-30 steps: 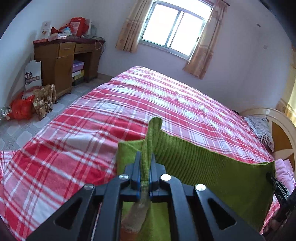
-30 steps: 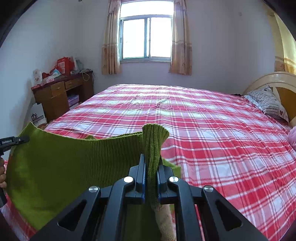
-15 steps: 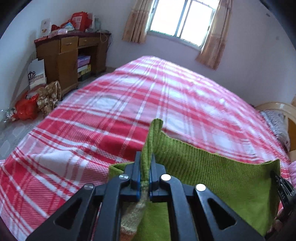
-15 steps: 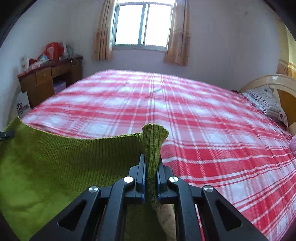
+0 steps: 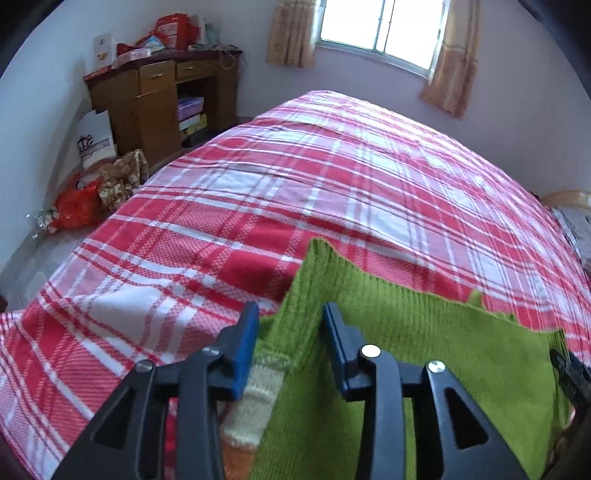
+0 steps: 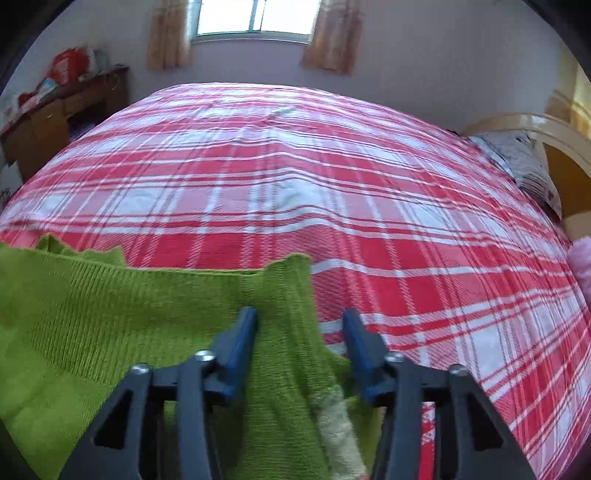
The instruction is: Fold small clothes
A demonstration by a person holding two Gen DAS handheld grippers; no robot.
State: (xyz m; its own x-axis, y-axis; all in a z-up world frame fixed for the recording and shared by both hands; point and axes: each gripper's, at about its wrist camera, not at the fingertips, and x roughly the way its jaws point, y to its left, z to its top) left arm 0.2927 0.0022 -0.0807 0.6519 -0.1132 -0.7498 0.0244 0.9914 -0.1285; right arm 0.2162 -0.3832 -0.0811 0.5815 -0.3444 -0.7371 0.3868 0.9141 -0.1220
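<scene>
No legible txt anywhere; white paper bag point(image 5: 95, 137) by desk has a logo, too blurry to read.

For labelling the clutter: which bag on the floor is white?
The paper bag leaning on the desk; the red bag and patterned bag lie slumped.

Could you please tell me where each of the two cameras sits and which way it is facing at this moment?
Left wrist: sits behind the left gripper, looking across the bed toward the desk and window; open jaws straddle the green sweater.
Right wrist: sits behind the right gripper, facing the window and headboard; jaws open.
Shared: sweater, bed, window.
</scene>
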